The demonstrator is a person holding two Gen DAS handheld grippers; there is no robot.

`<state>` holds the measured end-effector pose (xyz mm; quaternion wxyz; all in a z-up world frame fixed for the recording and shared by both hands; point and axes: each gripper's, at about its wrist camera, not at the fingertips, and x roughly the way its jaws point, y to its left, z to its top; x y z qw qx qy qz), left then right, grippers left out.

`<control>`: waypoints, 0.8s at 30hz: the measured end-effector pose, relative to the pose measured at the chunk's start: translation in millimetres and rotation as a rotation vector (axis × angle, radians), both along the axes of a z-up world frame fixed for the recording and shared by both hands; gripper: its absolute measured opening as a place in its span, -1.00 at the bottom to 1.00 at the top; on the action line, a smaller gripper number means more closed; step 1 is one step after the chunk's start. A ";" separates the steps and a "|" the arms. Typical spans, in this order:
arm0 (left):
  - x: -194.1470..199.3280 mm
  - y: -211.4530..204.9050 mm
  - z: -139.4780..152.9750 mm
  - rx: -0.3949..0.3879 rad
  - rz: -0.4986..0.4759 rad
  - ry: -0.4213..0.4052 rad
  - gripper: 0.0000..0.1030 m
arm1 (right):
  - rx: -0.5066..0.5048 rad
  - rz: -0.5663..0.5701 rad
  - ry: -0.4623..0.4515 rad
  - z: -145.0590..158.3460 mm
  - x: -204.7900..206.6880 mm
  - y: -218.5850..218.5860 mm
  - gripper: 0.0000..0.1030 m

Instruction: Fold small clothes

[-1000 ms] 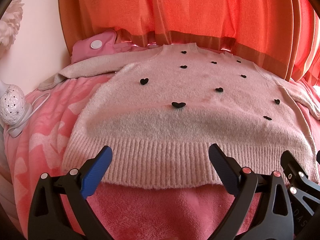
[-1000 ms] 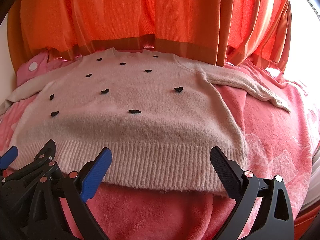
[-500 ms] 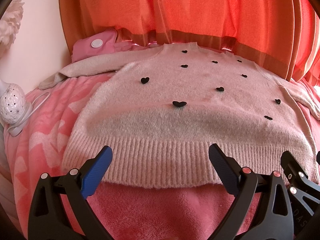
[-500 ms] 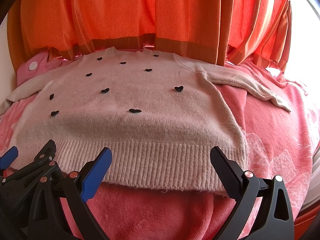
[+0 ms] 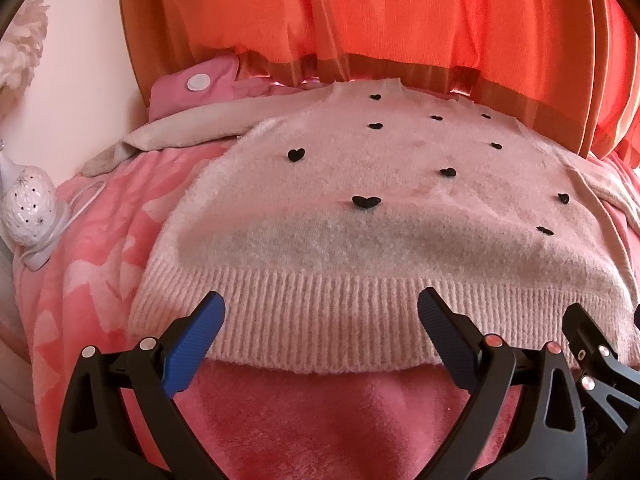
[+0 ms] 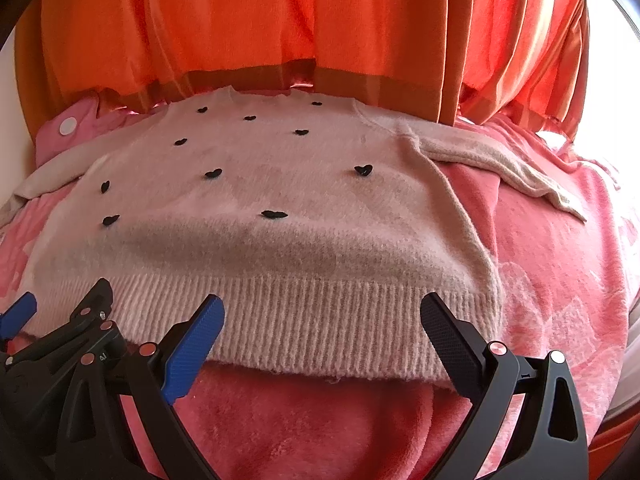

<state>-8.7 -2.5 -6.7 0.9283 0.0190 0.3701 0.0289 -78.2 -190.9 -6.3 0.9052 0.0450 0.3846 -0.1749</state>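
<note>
Reading from left to right, we are viewing a white perforated lamp (image 5: 30, 204) at the blanket's edge, then the pale pink sweater (image 5: 360, 232) with black hearts, which is lying flat and face up on the pink blanket (image 5: 320, 420), neckline toward the orange curtain (image 5: 360, 20) and both sleeves spread outward. We are holding the left gripper (image 5: 320, 316) with its jaws spread wide and empty, poised just above the ribbed hem (image 5: 320, 320) toward its left part; the right gripper (image 6: 320, 316) is hovering likewise, wide and empty, over the hem's right part, near the right corner. In our judgement, no fold is yet made, and we are preparing to seize the hem. To do this well, we are advising that each gripper pinch both knit layers near its own corner, at matching depth, so the hem is lifting evenly and not dragging the blanket's pile with it.
</note>
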 end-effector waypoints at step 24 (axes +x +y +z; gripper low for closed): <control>106.7 -46.0 53.0 -0.191 -0.090 -0.036 0.88 | 0.265 -0.573 -0.021 -8.7 43.0 -398.9 0.75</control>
